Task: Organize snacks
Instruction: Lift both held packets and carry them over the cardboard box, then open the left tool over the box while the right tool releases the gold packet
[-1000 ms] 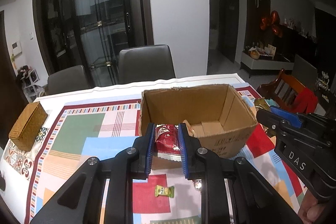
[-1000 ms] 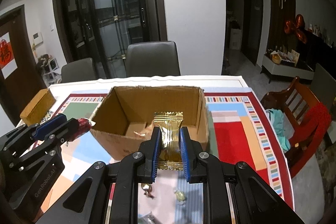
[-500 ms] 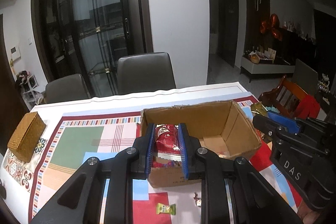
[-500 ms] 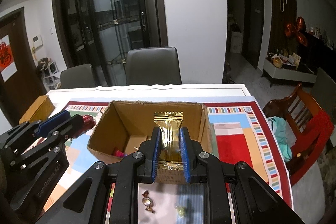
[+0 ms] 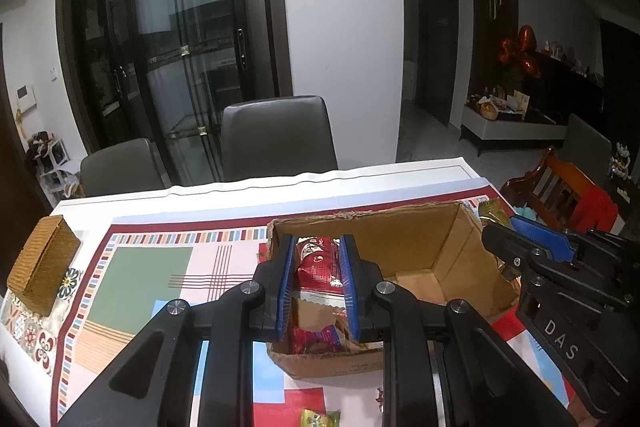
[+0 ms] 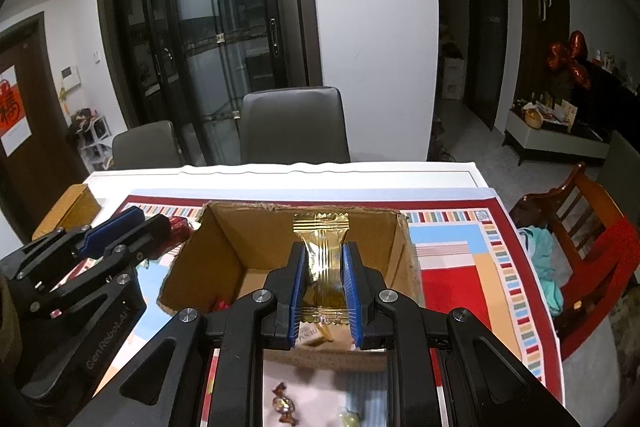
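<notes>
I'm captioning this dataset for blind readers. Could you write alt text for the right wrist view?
The right gripper holds a gold snack packet upright over an open cardboard box on a colourful tablecloth. At left, the left gripper holds a red snack packet near the box; two wrapped candies lie in front.

Behind the table (image 6: 280, 175) stand two grey chairs (image 6: 294, 125), with dark glass doors (image 6: 208, 39) and a white wall (image 6: 372, 27) behind them, and a wooden chair (image 6: 576, 211) on its right.
</notes>
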